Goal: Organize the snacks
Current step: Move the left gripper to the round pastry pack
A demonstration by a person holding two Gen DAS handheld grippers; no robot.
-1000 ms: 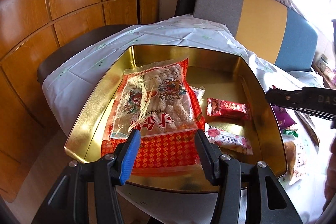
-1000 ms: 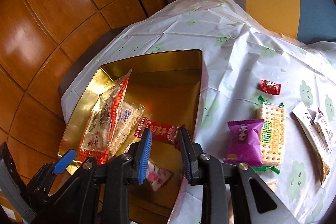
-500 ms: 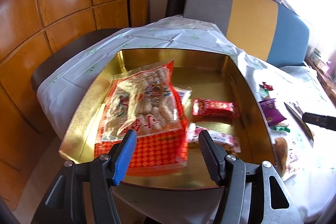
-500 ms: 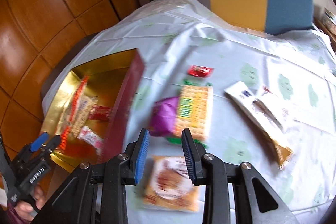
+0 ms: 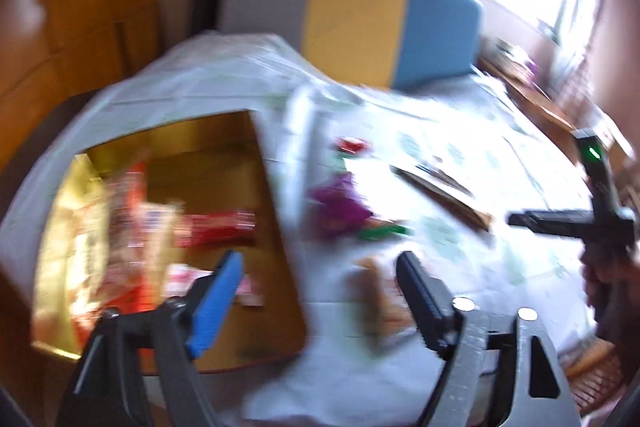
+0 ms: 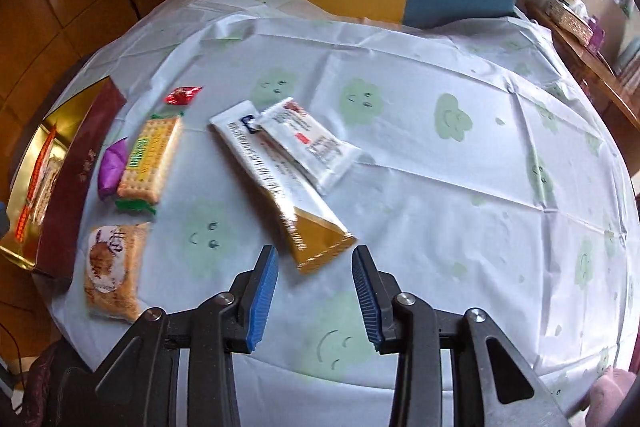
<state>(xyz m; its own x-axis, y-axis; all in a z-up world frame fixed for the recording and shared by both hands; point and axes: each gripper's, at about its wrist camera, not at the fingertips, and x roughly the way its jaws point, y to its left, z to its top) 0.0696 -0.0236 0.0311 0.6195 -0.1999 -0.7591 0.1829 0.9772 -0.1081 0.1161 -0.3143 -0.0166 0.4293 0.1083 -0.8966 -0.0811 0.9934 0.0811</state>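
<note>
While the long white-and-gold snack packet (image 6: 280, 183) lies flat on the counter (image 6: 460, 187) under a smaller white packet (image 6: 312, 143), the right tool (image 6: 316, 291) hangs just above its gold end, jaws opening and empty, and the left tool (image 5: 320, 291), opening wide and empty, hovers beside the gold tin (image 5: 256, 155).

The right gripper (image 6: 315, 289) is showing black angular arms, silver pivot screws and ribbed blue pads (image 6: 262, 293). The left gripper (image 5: 320, 291) is wearing one blue pad (image 5: 216, 305) and one black, its frame greyer.
</note>
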